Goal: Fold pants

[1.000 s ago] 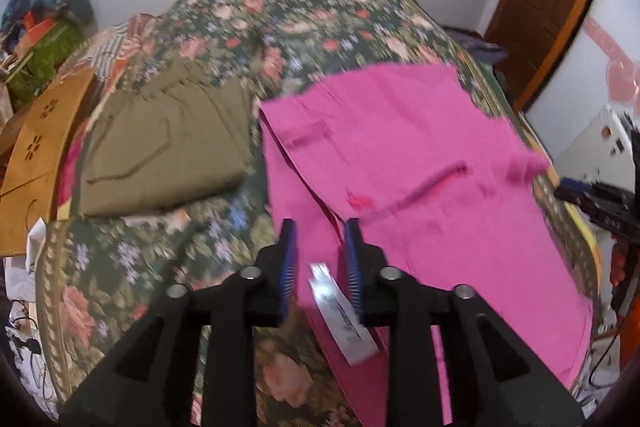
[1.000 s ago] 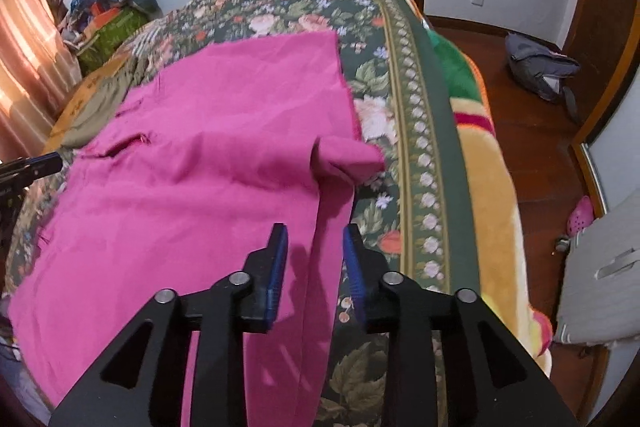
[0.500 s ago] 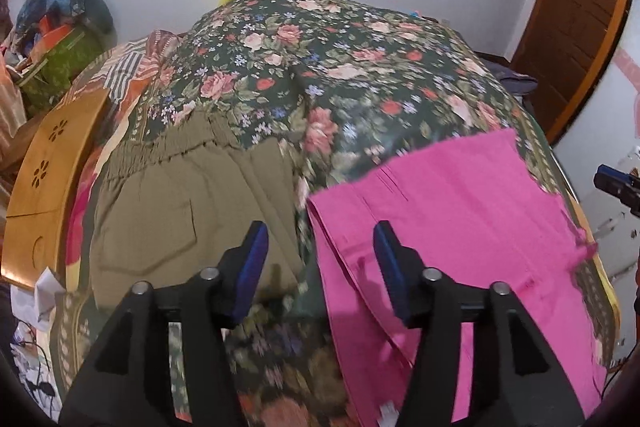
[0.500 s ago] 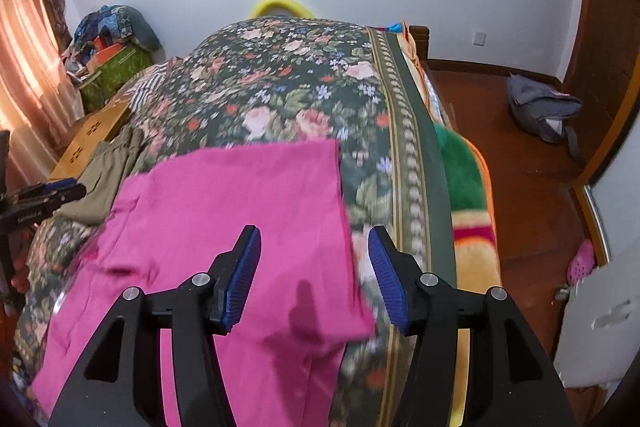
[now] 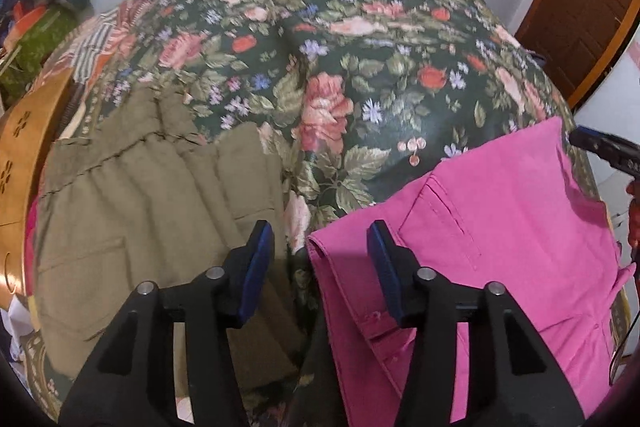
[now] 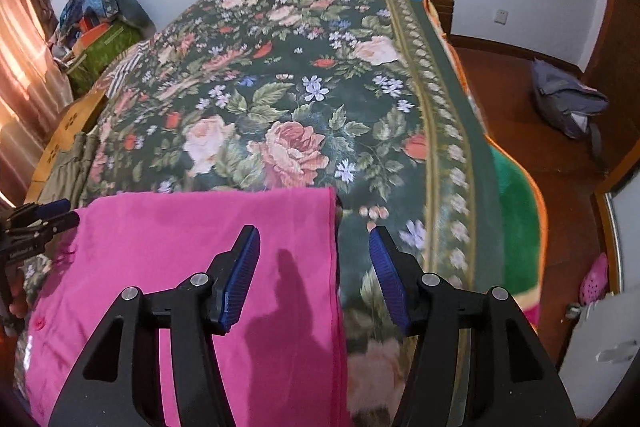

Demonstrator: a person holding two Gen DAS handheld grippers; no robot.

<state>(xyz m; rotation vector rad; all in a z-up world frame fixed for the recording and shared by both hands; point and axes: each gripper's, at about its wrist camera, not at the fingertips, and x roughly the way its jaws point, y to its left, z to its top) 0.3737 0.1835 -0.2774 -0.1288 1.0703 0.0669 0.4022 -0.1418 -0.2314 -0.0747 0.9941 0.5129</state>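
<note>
Pink pants [image 5: 500,227] lie folded flat on a floral bedspread [image 5: 340,67], at the lower right of the left wrist view. In the right wrist view the pink pants [image 6: 180,267] fill the lower left. My left gripper [image 5: 320,255] is open and empty, above the pants' left fold edge. My right gripper [image 6: 314,267] is open and empty, above the pants' right edge. The right gripper's tip also shows at the far right of the left wrist view [image 5: 600,147].
Folded olive pants [image 5: 140,227] lie left of the pink ones. A wooden headboard [image 5: 24,167] and piled bags [image 6: 100,27] stand at the left. The bed's right edge [image 6: 520,187] drops to a wooden floor with a grey bag [image 6: 568,103].
Both grippers opened wide, let go of the pink fabric and pulled back toward me. The pants now lie folded shorter, with more bedspread showing beyond them.
</note>
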